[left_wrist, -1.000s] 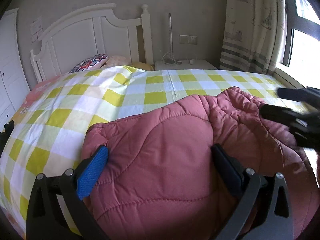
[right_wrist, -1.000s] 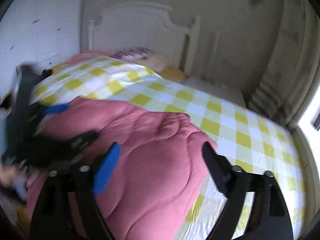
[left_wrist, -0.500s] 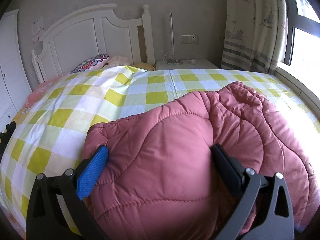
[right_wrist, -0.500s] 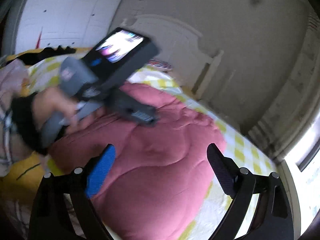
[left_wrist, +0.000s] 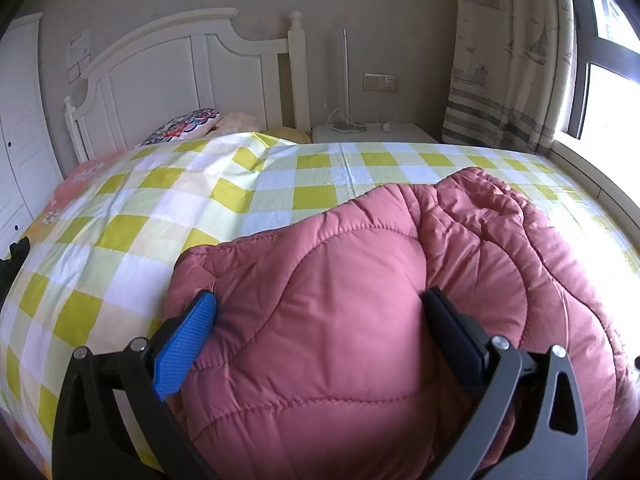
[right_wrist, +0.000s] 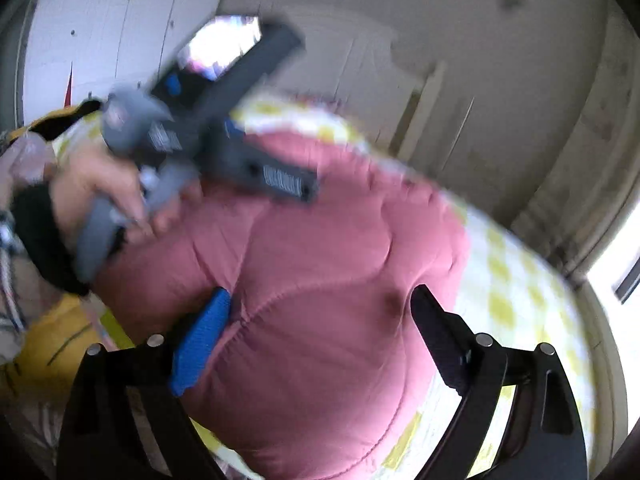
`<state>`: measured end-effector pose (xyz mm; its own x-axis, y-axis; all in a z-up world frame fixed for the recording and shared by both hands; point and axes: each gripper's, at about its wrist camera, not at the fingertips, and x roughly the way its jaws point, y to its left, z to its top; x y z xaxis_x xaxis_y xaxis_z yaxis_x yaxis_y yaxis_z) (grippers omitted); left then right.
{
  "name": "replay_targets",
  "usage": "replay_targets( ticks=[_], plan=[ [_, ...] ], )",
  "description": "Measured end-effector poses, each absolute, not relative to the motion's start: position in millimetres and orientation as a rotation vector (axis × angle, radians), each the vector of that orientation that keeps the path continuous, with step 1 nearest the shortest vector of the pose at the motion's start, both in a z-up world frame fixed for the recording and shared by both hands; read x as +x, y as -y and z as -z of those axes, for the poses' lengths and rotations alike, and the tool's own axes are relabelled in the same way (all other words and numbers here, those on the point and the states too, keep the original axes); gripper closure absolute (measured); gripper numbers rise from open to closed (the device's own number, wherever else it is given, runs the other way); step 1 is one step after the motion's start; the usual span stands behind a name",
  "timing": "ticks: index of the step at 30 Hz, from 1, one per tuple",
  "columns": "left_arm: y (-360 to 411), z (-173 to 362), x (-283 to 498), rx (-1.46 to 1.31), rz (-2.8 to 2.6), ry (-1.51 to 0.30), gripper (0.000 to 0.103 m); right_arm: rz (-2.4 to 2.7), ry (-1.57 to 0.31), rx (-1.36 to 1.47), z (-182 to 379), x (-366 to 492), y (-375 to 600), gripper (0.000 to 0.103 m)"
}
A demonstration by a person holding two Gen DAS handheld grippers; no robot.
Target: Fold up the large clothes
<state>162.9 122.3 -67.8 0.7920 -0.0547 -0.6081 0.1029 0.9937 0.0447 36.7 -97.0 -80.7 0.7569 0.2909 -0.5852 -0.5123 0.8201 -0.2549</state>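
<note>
A pink quilted padded garment (left_wrist: 360,292) lies bunched on the yellow-checked bed (left_wrist: 160,216). In the left wrist view my left gripper (left_wrist: 320,320) is wide open, its blue pad (left_wrist: 184,340) and black pad (left_wrist: 452,332) resting against the garment's near bulge. In the right wrist view, which is blurred, my right gripper (right_wrist: 320,320) is wide open over the same garment (right_wrist: 340,272). The left tool (right_wrist: 208,132), held in a hand, shows at the upper left of that view.
A white headboard (left_wrist: 168,76) and a patterned pillow (left_wrist: 184,126) stand at the bed's far end. A white nightstand (left_wrist: 372,132), curtain (left_wrist: 508,60) and window (left_wrist: 612,96) are to the right. White wardrobe doors (right_wrist: 104,32) stand on the left.
My right gripper left the left wrist view and swung round over the garment's other side, now facing the left tool. My left gripper has hardly moved.
</note>
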Motion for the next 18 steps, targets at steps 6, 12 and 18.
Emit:
replay_targets(
  ticks=[6, 12, 18],
  plan=[
    [-122, 65, 157, 0.117, 0.046, -0.627, 0.002, -0.526, -0.568, -0.363, 64, 31, 110, 0.01],
    [-171, 48, 115, -0.062, -0.006, -0.553, 0.002, -0.525, -0.671, 0.019, 55, 66, 187, 0.006],
    [-233, 87, 98, -0.319, 0.148, -0.692, 0.002, -0.704, -0.946, 0.41, 111, 97, 213, 0.004]
  ],
)
